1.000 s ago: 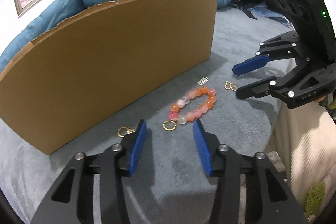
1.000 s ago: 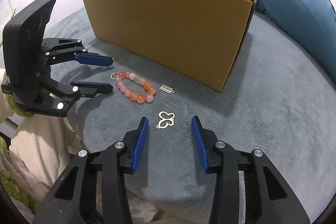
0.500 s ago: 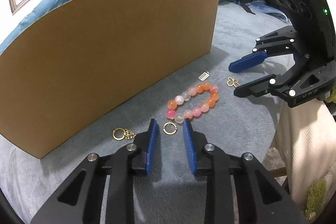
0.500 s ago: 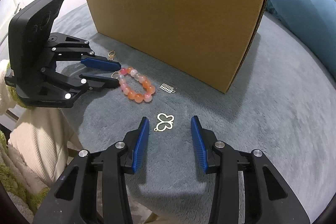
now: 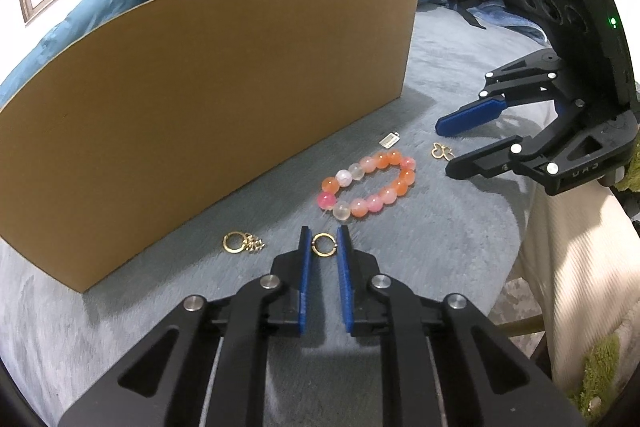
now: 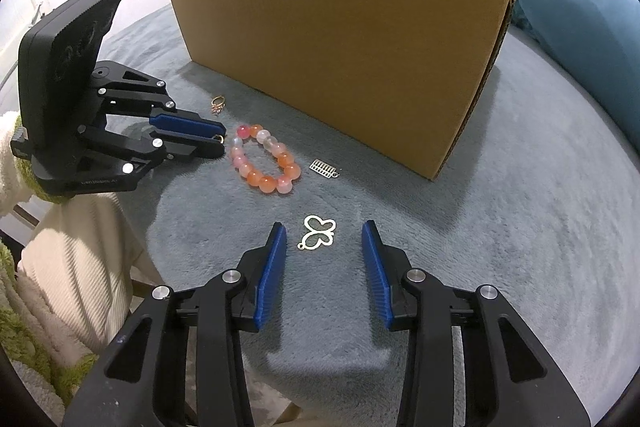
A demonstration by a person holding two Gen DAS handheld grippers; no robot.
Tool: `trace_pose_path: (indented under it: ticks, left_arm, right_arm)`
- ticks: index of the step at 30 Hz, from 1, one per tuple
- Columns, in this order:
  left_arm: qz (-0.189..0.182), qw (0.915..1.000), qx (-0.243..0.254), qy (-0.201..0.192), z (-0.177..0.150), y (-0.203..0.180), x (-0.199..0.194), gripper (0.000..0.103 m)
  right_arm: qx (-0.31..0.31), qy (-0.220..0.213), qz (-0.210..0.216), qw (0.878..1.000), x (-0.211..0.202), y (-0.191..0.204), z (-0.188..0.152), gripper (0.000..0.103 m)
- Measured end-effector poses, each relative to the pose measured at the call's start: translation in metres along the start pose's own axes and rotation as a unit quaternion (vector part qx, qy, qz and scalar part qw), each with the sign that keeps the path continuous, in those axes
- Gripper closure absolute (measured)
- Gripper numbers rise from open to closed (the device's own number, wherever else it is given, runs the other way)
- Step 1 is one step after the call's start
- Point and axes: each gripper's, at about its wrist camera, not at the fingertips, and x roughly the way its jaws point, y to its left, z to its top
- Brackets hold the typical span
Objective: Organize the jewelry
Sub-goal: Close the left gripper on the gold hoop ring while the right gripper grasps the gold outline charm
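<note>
Five bits of jewelry were laid out on the grey blanket (image 5: 440,259) before the cardboard box (image 5: 208,99), probably for sorting into it. The left gripper (image 5: 324,247) was closing its jaws around the gold ring (image 5: 323,245), spread far wider a second before; actual contact couldn't be confirmed. The right gripper (image 6: 324,251) was kept spread around the butterfly charm (image 6: 318,233).

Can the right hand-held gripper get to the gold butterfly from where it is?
Probably yes. The right hand-held gripper has its blue fingers spread on either side of the butterfly charm, which lies flat on the grey blanket. Nothing sits between them; the bead bracelet lies further off.
</note>
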Motion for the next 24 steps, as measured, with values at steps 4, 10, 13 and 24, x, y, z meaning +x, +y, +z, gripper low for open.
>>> trace_pose_path:
  ticks: [4, 10, 13, 24]
  left_arm:
    - [0.0, 1.0, -0.003, 0.0, 0.0021, -0.0004, 0.0018, 0.091]
    - [0.0, 1.0, -0.003, 0.0, 0.0023, -0.0006, 0.0019, 0.091]
    - [0.0, 1.0, -0.003, -0.001, 0.0025, -0.0011, 0.0023, 0.091]
    - [-0.003, 1.0, -0.005, -0.005, 0.0014, 0.0008, 0.0013, 0.091]
  right_arm:
    - [-0.002, 0.0, 0.001, 1.0, 0.0013, 0.0004, -0.0017, 0.068]
    - [-0.005, 0.001, 0.006, 1.0, 0.0027, -0.0014, -0.0039, 0.074]
    - [-0.006, 0.002, 0.01, 1.0, 0.0035, -0.0023, -0.0044, 0.078]
    - [-0.004, 0.001, 0.015, 1.0, -0.0004, -0.0068, -0.0027, 0.089]
